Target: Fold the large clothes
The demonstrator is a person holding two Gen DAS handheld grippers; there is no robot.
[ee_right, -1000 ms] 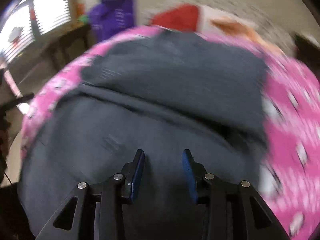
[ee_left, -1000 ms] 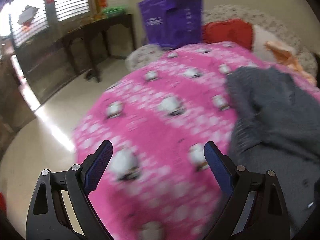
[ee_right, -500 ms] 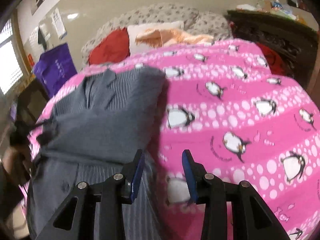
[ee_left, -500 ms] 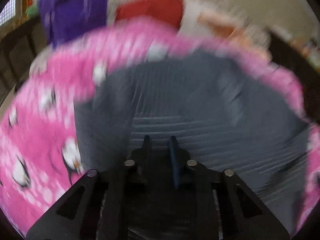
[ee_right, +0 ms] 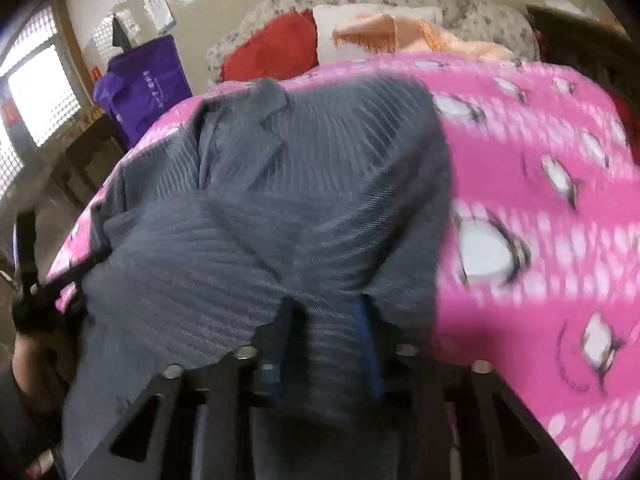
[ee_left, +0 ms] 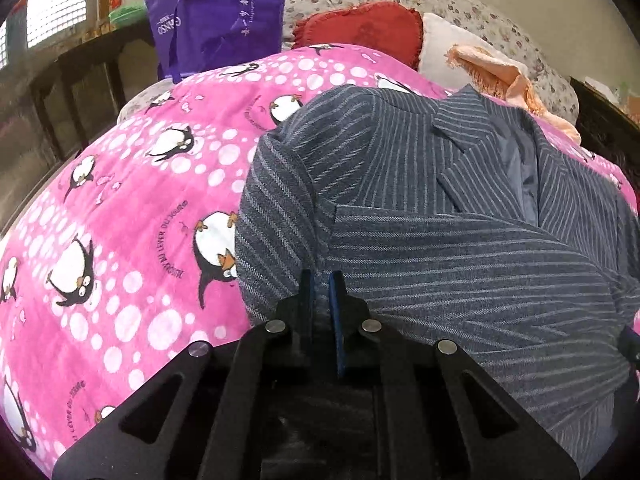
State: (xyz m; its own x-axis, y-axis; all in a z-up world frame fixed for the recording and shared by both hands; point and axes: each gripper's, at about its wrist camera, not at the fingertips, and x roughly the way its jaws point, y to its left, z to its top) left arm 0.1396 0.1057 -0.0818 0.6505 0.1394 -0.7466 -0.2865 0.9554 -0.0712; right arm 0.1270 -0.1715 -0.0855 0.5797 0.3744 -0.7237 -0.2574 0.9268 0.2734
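Note:
A grey pinstriped jacket (ee_left: 440,240) lies on a bed covered by a pink penguin blanket (ee_left: 140,220), lapels toward the pillows and one sleeve folded across its front. My left gripper (ee_left: 322,284) is at the jacket's near left edge. Its jaws are closing to a narrow slit, and a fold of the fabric is pinched between them. In the right wrist view the jacket (ee_right: 300,180) is blurred. My right gripper (ee_right: 326,316) is over its near hem, jaws closing, with grey cloth lying between the fingers.
A purple bag (ee_left: 216,12), a red cushion (ee_left: 360,28), a white pillow and a peach cloth (ee_left: 492,68) sit at the head of the bed. A dark table (ee_left: 80,64) stands left of the bed. Dark furniture (ee_right: 580,40) stands on its right. Bare blanket (ee_right: 540,200) lies right of the jacket.
My left gripper moved from over the pink blanket onto the jacket's edge, and its jaws went from wide to nearly shut. My right gripper swung back over the jacket and its jaws narrowed.

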